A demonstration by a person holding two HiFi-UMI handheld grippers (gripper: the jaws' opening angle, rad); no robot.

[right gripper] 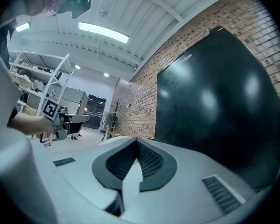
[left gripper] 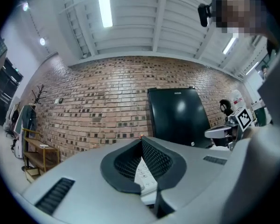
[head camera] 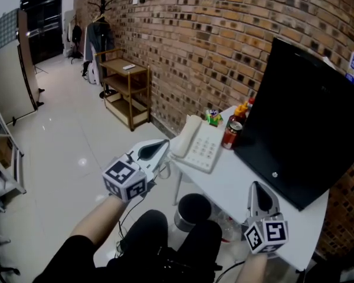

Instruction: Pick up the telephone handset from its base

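Observation:
A white telephone (head camera: 199, 148) sits at the left end of a white table (head camera: 236, 184), its handset (head camera: 186, 135) lying on the base's left side. My left gripper (head camera: 164, 142) is shut and empty, its tips just left of the handset and apart from it. In the left gripper view the keypad (left gripper: 145, 175) shows through the gap below the closed tips (left gripper: 141, 139). My right gripper (head camera: 257, 186) hovers over the table's near edge, shut on nothing, pointing at a big black monitor (head camera: 307, 122). The right gripper view has the jaws meeting at the tip (right gripper: 136, 139).
A red can (head camera: 230, 134), sauce bottles (head camera: 241, 111) and a small green object (head camera: 213, 118) stand just behind the telephone. The monitor (right gripper: 214, 101) leans against the brick wall. A black bin (head camera: 193, 208) stands under the table. A wooden shelf (head camera: 127, 90) is farther along the wall.

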